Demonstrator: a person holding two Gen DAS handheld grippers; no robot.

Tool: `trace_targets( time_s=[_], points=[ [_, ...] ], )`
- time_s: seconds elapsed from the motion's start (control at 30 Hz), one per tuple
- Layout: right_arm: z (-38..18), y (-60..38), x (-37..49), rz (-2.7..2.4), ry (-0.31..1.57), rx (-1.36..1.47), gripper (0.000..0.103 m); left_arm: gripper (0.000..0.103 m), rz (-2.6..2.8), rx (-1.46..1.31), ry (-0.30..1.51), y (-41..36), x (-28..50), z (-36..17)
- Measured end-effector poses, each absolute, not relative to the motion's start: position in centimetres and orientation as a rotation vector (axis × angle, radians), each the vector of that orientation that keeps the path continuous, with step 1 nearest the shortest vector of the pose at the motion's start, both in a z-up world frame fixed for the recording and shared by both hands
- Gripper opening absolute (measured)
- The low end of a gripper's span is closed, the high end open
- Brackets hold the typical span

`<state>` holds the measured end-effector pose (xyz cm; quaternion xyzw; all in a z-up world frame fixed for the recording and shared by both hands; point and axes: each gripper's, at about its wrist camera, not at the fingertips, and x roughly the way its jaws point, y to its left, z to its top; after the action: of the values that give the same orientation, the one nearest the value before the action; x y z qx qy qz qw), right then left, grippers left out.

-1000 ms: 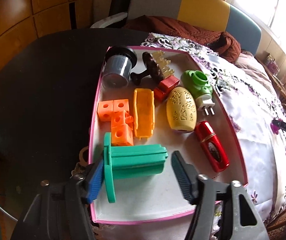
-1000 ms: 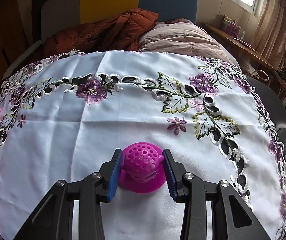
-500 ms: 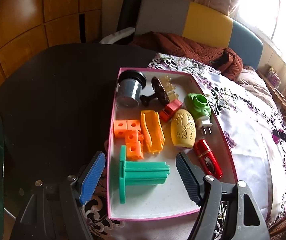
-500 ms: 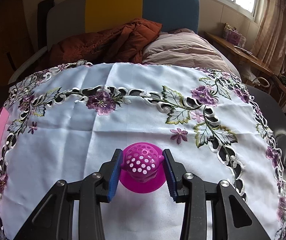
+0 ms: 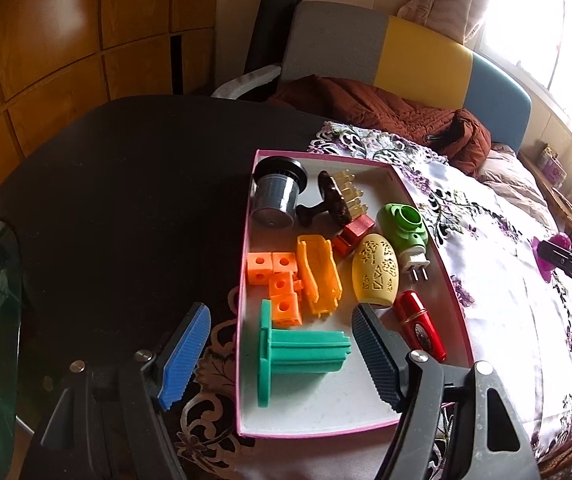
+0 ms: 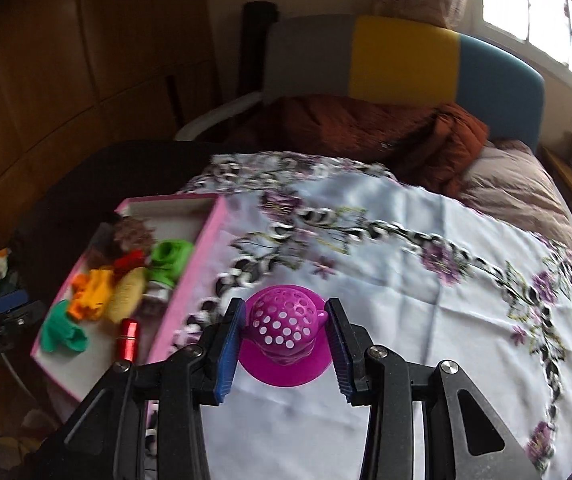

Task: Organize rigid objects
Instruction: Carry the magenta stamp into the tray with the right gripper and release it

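Now my right claw, gripping the strainer, has swung toward the tray; left claw gapes, empty.

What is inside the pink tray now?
In the pink tray lie a green spool, orange blocks, an orange trough, a yellow egg, a red case, a green plug and a grey cup. What they cover stays unseen.

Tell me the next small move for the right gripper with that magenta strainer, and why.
Probably carry it on leftward over the pink tray and lower it onto the bare floor at the near end. The right gripper is shut on the magenta strainer, clear of the white cloth; the left gripper is open and empty above the green piece.
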<state>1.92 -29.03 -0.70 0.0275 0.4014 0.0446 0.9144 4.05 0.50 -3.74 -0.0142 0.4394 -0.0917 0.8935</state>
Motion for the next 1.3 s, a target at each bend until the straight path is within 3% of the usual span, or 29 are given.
trace_targets(
  time_s=[0.43,1.03,1.2,1.3],
  points=[
    [-2.4,-14.3,2.4,0.437,0.907,-0.105,0.041,0.074,-0.155,-0.079,0.916,3.2,4.5,-4.3],
    [-8.2,-11.3,3.8,0.425,1.065,-0.135,0.04,0.074,-0.118,-0.096,0.909,4.6,4.9,-4.5],
    [-8.2,-12.2,3.3,0.407,1.057,-0.087,0.052,0.074,-0.118,-0.088,0.912,4.1,4.7,-4.4],
    [-7.9,-12.4,3.2,0.403,1.043,-0.069,0.053,0.074,-0.118,-0.085,0.913,3.9,4.6,-4.4]
  ],
)
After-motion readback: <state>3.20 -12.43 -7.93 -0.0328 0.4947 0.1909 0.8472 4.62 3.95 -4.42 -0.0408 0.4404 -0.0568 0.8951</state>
